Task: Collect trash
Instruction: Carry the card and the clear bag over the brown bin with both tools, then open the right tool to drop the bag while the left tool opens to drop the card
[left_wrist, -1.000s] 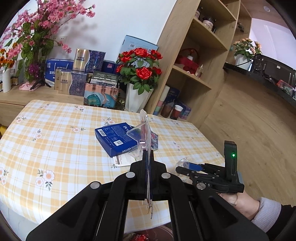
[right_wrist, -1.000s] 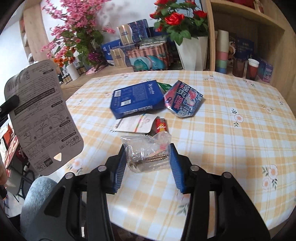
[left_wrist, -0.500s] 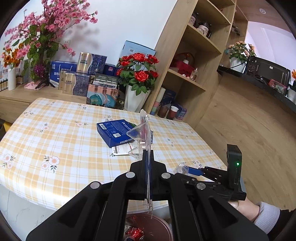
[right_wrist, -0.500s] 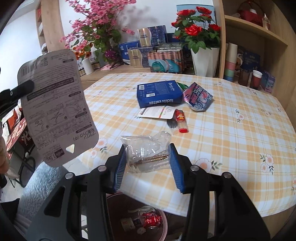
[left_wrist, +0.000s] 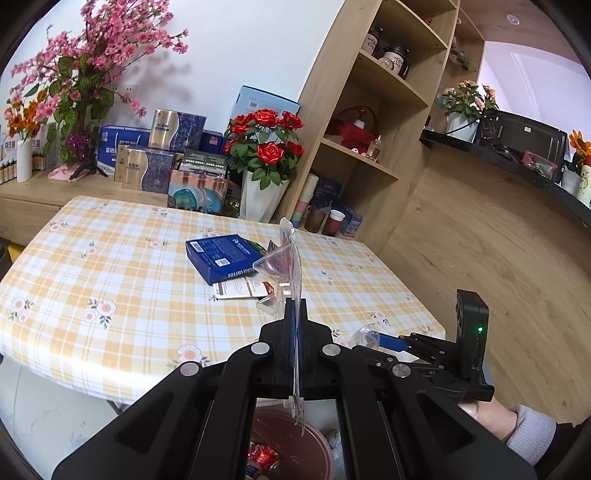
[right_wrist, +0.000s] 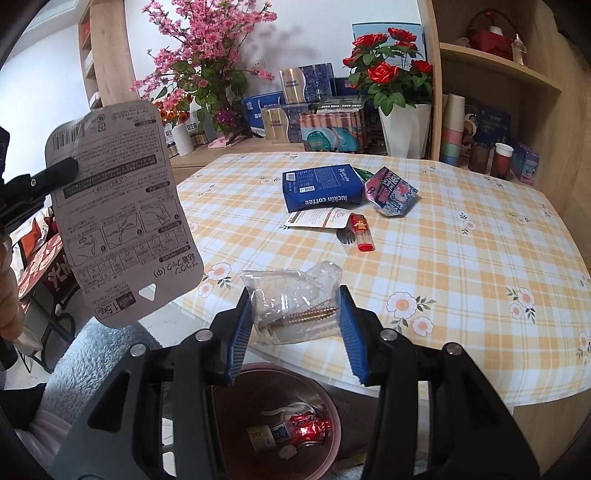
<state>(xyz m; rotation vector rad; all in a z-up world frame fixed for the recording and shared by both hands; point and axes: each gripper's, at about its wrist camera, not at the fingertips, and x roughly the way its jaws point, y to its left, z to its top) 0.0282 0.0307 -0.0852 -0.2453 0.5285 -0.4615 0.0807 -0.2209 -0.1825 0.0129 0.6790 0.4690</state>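
Observation:
My left gripper (left_wrist: 294, 314) is shut on a flat blister pack (left_wrist: 290, 266), seen edge-on in the left wrist view; its printed card back (right_wrist: 118, 229) shows at the left of the right wrist view. My right gripper (right_wrist: 295, 314) is shut on a clear plastic bag of screws (right_wrist: 295, 310). Both grippers hang off the table's near edge, above a pink trash bin (right_wrist: 328, 402) on the floor that holds a crushed red can (right_wrist: 306, 428) and scraps. The right gripper (left_wrist: 373, 338) shows low right in the left wrist view.
On the checked tablecloth (right_wrist: 461, 258) lie a blue coffee box (right_wrist: 321, 186), a crumpled snack wrapper (right_wrist: 391, 190), a white paper packet (right_wrist: 317, 218), a red lighter (right_wrist: 360, 232) and a small dark fork. Flower vases, boxes and a wooden shelf (left_wrist: 369, 122) stand behind.
Both grippers have drawn back from over the table, past its near edge, with their loads still held. The trash bin has come into view below them.

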